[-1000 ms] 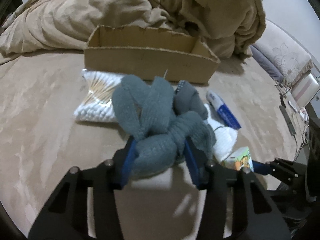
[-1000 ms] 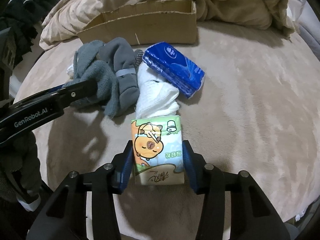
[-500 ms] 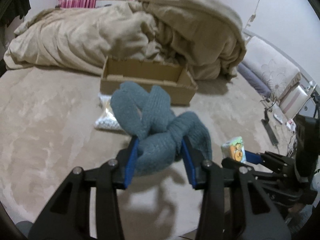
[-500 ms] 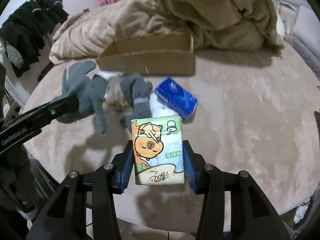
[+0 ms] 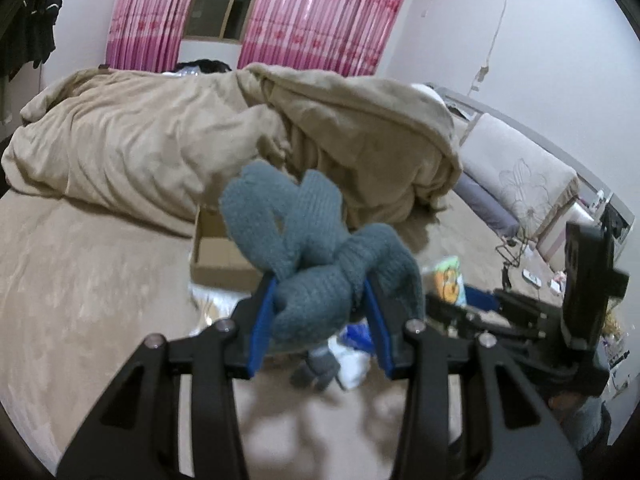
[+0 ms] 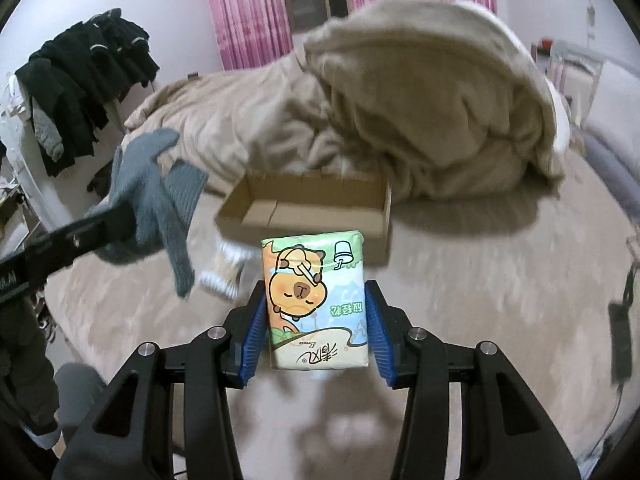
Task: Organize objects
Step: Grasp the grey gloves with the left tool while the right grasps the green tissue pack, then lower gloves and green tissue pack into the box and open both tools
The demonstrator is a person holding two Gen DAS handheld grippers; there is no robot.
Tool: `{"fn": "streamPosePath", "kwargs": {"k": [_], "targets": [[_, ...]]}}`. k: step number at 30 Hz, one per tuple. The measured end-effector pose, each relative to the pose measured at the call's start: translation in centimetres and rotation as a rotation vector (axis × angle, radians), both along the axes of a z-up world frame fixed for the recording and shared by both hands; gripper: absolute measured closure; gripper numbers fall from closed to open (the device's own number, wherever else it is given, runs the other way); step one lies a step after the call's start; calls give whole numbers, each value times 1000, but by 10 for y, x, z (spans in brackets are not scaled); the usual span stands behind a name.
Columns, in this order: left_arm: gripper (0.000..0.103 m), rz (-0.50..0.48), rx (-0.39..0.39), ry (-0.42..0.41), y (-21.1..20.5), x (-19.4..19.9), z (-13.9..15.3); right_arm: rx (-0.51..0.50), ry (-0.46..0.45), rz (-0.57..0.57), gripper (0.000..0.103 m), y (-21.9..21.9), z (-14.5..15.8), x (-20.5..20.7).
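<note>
Ahead of us on the beige bed (image 6: pixel 460 280) lies the open brown cardboard box (image 6: pixel 308 210), its long axis running crosswise. Our left tongs (image 5: pixel 318 312) are clamped on the grey knitted glove (image 5: pixel 308 256), held in the air. Our right tongs (image 6: pixel 316 320) pinch the cartoon-printed tissue pack (image 6: pixel 316 300) upright, directly before the box and seemingly the nearer pair.

Cardboard box (image 6: pixel 308 208) before heaped blanket (image 6: pixel 420 120)

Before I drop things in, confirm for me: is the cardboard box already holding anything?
No: in the right wrist view the cardboard box shows only bare cardboard inside, while the tissue pack is clamped in the right tongs.
</note>
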State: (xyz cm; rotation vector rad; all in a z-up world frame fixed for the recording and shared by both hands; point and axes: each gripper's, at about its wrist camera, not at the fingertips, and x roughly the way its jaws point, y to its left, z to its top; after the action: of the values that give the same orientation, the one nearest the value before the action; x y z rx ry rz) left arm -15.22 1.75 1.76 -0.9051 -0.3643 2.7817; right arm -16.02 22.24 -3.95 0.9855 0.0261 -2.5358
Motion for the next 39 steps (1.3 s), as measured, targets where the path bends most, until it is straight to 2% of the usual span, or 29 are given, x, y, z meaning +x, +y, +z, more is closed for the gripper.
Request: {"fn": "streamPosePath", "kwargs": {"k": [4,8,12,17,24,27,31,34,35,36,39], "targets": [[59,9,-23,12,0,-35,-2,-14,54,-3,54,0,18,-38],[59,12,-50,-2,1,-76,-22,-14,74,3,54,-6,22,-85],[59,21,-80,-38,2,-121,-52,18,42,15,54,-22,0,-137],[59,17,-103,-110,1,-162,-92,54,-59,14,54,-36,-55,-194],[58,-4,-118,-246,5,-199,-148,86,-153,17,54,-45,-108,-224],[58,-12,-136,-281,9,-206,-161,71,-153,35,54,-45,-115,-223],[55,-7,-129,-287,10,-207,-163,73,-155,49,54,-47,-113,-219],[50,-3,-137,-283,9,-200,-158,50,-151,56,45,-47,-106,-218],[43,1,-145,-280,9,-198,-155,34,-149,53,33,-43,-104,-215],[37,8,-147,-271,6,-195,-150,18,-151,49,26,-41,-101,-213],[32,26,-143,-238,-2,-185,-132,-3,-143,31,20,-37,-91,-208]]}}
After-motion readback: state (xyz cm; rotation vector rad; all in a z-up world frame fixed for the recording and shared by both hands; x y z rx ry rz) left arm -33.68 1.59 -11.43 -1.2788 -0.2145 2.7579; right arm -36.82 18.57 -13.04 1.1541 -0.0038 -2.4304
